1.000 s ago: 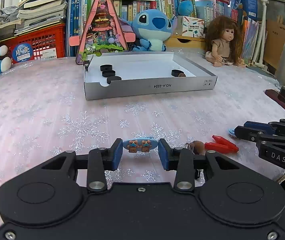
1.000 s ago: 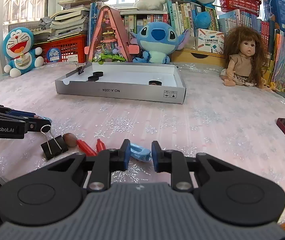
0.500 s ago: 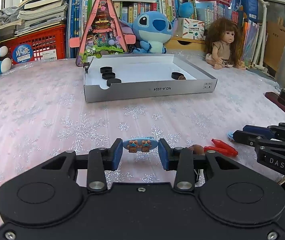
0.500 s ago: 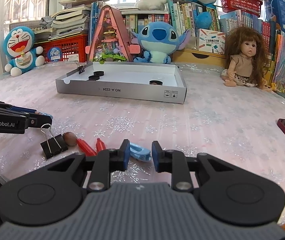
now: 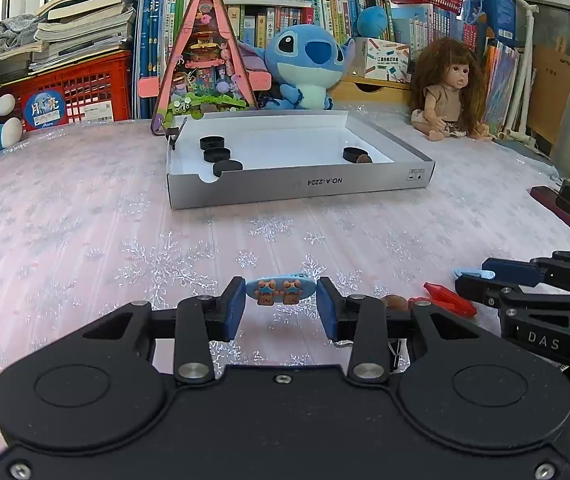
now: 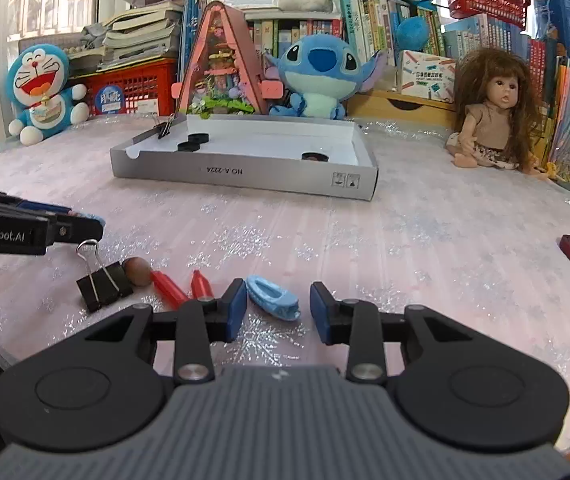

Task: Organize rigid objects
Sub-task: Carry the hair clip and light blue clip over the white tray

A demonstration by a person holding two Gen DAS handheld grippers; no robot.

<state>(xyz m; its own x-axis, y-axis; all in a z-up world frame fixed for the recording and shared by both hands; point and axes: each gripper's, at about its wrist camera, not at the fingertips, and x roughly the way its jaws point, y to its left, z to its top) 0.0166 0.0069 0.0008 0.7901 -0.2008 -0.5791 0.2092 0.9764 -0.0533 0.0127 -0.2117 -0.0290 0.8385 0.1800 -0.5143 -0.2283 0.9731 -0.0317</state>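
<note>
Both grippers work at the near edge of the table (image 5: 85,220). Left gripper (image 5: 281,306) is clenched on a small blue oval clip (image 5: 281,289) with two little bear figures on its face, pinched end to end between the blue pads and lifted clear of the snowflake cloth. Right gripper (image 6: 279,310) is spread wide, with a pale blue toy shoe (image 6: 272,302) lying between its fingers on the cloth, touching or nearly touching the left pad and clear of the right one.

Farther off, in the middle of the table, stands the shallow grey box (image 5: 301,190), already holding several black discs (image 5: 215,155) along its left side and one more on the right.

Near the shoe, to its left, lie a black binder clip (image 6: 105,284), a brown nut-like piece (image 6: 137,271) and two red pieces (image 6: 169,288).

Judging from the grip, the oval clip is held only by its narrow tips and could pivot or drop on the way to the box. The shoe sits off-centre, so a closing right gripper could shove it sideways into the red pieces instead of catching it.
</note>
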